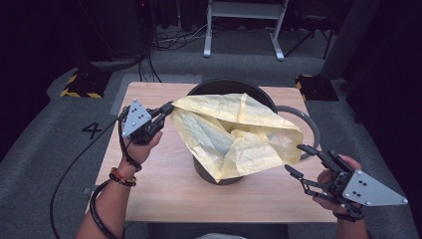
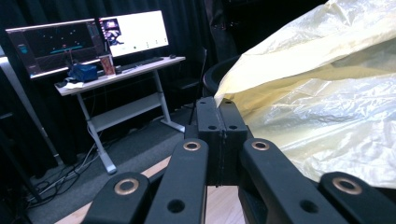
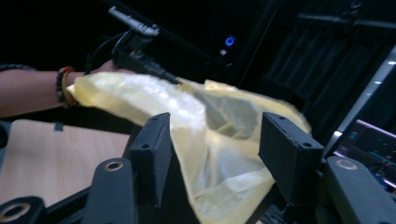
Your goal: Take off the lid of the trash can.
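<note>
Crinkled yellow plastic bag (image 1: 239, 132) (thin, translucent) over round black bin (image 1: 219, 88)

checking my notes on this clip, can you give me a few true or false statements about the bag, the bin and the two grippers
1. The left gripper is shut on an edge of the yellow bag. True.
2. The right gripper clamps the bag. False: its jaws stand apart, beside the bag.
3. The bag lies flat on the table. False: it is draped over the black bin.
4. The bin stands on the wooden table. True.
</note>
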`<state>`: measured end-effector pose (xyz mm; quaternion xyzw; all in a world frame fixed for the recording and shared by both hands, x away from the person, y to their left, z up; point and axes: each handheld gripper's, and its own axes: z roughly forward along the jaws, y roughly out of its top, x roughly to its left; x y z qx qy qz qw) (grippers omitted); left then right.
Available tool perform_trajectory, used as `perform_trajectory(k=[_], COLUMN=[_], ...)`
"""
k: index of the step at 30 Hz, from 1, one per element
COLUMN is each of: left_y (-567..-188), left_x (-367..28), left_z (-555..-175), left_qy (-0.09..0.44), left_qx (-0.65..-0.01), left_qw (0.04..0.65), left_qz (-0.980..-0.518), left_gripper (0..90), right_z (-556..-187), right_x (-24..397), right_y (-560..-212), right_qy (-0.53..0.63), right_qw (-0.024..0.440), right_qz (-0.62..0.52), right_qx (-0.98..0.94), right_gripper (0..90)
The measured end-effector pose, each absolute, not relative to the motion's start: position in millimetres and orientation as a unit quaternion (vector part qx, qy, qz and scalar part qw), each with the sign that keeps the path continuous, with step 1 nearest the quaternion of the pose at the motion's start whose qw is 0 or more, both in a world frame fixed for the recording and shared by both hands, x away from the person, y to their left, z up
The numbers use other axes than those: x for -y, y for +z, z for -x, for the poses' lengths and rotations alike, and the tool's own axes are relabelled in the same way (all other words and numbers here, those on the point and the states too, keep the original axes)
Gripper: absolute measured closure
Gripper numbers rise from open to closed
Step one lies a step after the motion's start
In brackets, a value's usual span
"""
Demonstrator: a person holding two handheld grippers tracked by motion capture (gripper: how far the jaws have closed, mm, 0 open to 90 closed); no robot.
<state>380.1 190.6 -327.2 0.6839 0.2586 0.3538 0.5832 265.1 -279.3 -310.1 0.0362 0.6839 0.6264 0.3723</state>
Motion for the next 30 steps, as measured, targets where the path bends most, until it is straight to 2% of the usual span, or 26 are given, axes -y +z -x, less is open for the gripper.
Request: perform_trajectory(k=[2, 9, 13, 14, 16, 21, 23, 30], left_y=[-327, -327, -326, -326, -325, -325, -326, -333], left_x=[-191, -190, -191, -191, -190, -188, -188, -185], left_z=[-380, -382, -384, -385, -387, -392, -396, -414], left_qy=[0.352, 0.354, 0.354, 0.354, 0.352, 0.353, 0.348, 0.336], left_qx=[-0.259, -0.260, -0.260, -0.261, -0.262, -0.262, -0.265, -0.279], left_qw=[0.584, 0.584, 0.583, 0.584, 0.585, 0.575, 0.572, 0.561], left_qz=[-0.684, -0.683, -0.684, -0.682, -0.682, -0.690, -0.693, -0.703], left_gripper=[90.0, 89.8, 89.1, 89.0, 88.7, 88.0, 88.2, 88.7], right_z=[-264, -273, -290, -296, -309, -341, -349, -376], right_x=[285, 290, 283, 281, 276, 272, 271, 272], right_y=[-307, -302, -301, -300, -300, -304, -305, -317], right_qy=[0.645, 0.627, 0.580, 0.576, 0.554, 0.548, 0.547, 0.539], right_qw=[0.357, 0.394, 0.421, 0.416, 0.413, 0.369, 0.363, 0.331], right_qz=[-0.029, -0.072, -0.121, -0.127, -0.156, -0.176, -0.194, -0.250], right_qx=[-0.675, -0.668, -0.687, -0.693, -0.706, -0.730, -0.729, -0.733], right_gripper=[44.1, 43.9, 39.0, 39.2, 43.3, 80.7, 87.9, 90.0])
